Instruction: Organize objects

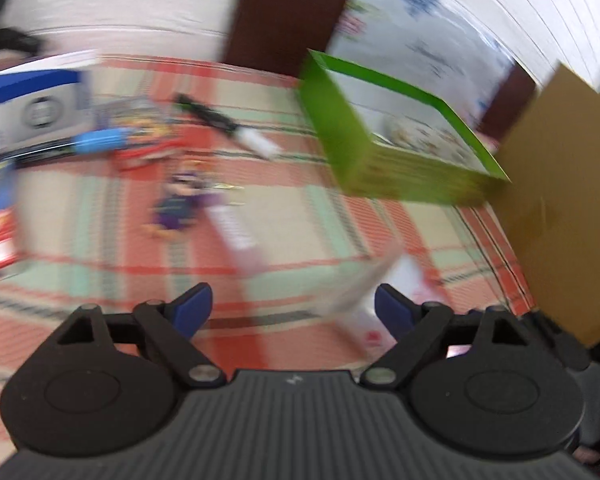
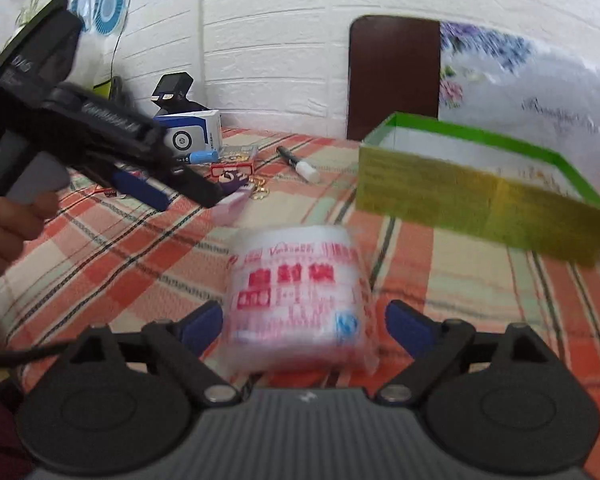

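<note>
In the right wrist view my right gripper (image 2: pixel 304 324) is open, and a clear packet with red print (image 2: pixel 300 296) lies on the checked cloth (image 2: pixel 112 248) between its blue pads, which stand just off its sides. A hand holds my left gripper (image 2: pixel 188 200) at the upper left, above a purple toy figure (image 2: pixel 232 184). The left wrist view is blurred: my left gripper (image 1: pixel 294 306) is open with nothing gripped, the purple figure (image 1: pixel 180 204) ahead and the packet (image 1: pixel 372 292) by its right finger. A green box (image 2: pixel 460 196) (image 1: pixel 340 128) stands open-topped at the right.
Further back lie a black-and-white marker (image 2: pixel 300 164), a blue cylinder (image 2: pixel 202 156), a white-and-blue carton (image 2: pixel 196 132), a red-framed item (image 2: pixel 232 170) and gold rings (image 2: pixel 260 192). A cardboard sheet (image 1: pixel 560 200) rises at the right. A dark chair back (image 2: pixel 392 76) stands behind the table.
</note>
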A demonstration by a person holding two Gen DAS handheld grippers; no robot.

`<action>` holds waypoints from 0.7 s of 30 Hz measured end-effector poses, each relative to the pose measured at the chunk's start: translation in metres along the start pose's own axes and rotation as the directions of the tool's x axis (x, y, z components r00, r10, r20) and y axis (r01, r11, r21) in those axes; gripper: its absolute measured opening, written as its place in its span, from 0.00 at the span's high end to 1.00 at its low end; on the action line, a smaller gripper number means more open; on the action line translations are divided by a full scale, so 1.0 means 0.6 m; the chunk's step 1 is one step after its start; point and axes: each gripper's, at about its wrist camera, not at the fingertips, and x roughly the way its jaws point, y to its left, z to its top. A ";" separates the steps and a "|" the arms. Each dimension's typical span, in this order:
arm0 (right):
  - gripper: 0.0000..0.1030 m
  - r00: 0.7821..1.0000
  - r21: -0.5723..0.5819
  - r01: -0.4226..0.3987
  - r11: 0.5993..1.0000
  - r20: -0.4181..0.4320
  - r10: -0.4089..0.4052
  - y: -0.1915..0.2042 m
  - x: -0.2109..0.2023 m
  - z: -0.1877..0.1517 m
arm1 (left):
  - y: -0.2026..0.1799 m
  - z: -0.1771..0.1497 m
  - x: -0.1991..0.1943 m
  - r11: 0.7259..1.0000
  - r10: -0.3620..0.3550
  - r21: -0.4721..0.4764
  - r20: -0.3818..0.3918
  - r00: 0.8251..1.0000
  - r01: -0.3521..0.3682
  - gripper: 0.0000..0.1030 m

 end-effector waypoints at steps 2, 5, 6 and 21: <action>0.10 1.000 0.003 -0.005 1.000 -0.007 0.005 0.003 0.001 -0.008 | -0.029 0.009 0.015 0.999 -0.020 0.039 -0.023 1.000 0.020 0.10; 0.07 1.000 0.008 -0.002 1.000 -0.008 0.003 0.000 0.008 -0.005 | -0.067 0.015 0.039 0.989 -0.018 0.146 -0.033 0.999 0.023 0.08; 0.06 1.000 0.019 -0.003 1.000 -0.021 0.003 -0.003 0.013 -0.005 | -0.075 0.013 0.049 0.984 -0.010 0.178 -0.041 0.999 0.018 0.08; 0.45 0.982 0.020 -0.005 1.000 0.188 0.001 -0.003 -0.007 0.050 | -0.141 0.069 -0.013 0.956 -0.090 0.289 0.105 0.990 0.056 0.26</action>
